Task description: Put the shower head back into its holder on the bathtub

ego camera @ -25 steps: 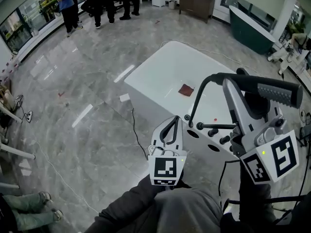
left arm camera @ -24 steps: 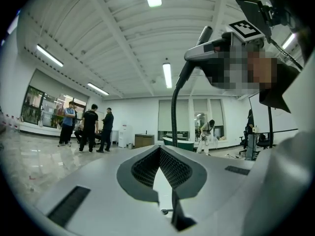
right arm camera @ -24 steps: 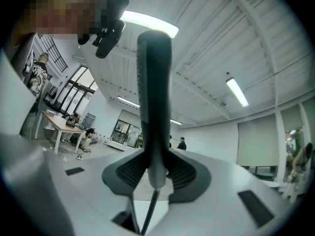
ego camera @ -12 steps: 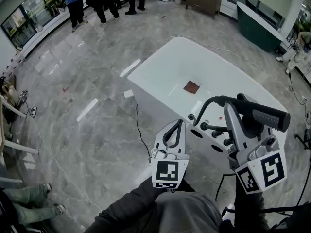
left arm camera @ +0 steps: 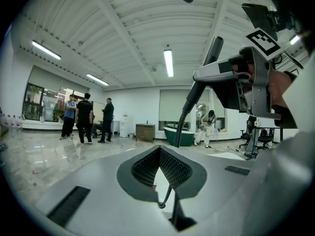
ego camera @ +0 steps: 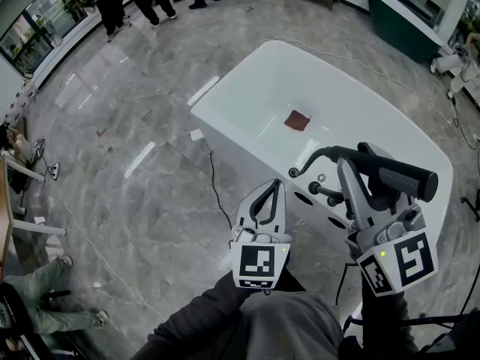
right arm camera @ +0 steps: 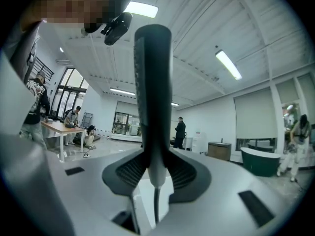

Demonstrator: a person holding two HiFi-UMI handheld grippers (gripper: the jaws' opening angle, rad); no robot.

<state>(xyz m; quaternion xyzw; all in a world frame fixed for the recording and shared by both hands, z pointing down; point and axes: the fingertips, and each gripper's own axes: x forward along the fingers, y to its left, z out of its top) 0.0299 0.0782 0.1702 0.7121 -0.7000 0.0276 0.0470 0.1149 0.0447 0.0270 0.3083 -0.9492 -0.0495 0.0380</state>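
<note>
The white bathtub fills the middle of the head view. Black tap fittings stand on its near rim. My right gripper is shut on the black stick-shaped shower head, which lies crosswise just above those fittings. Its black hose curves down towards the rim. In the right gripper view the shower head stands upright between the jaws of the right gripper. My left gripper hovers to the left of the fittings, shut with nothing in it. The left gripper view shows the left gripper and the hose.
A red-brown cloth lies inside the tub. A thin cable runs over the marble floor beside it. Several people stand far off at top left; a dark green tub is at top right. Someone's legs are at bottom left.
Both grippers have sunk. The right one has brought the shower head down, closer to the fittings on the tub's rim.
</note>
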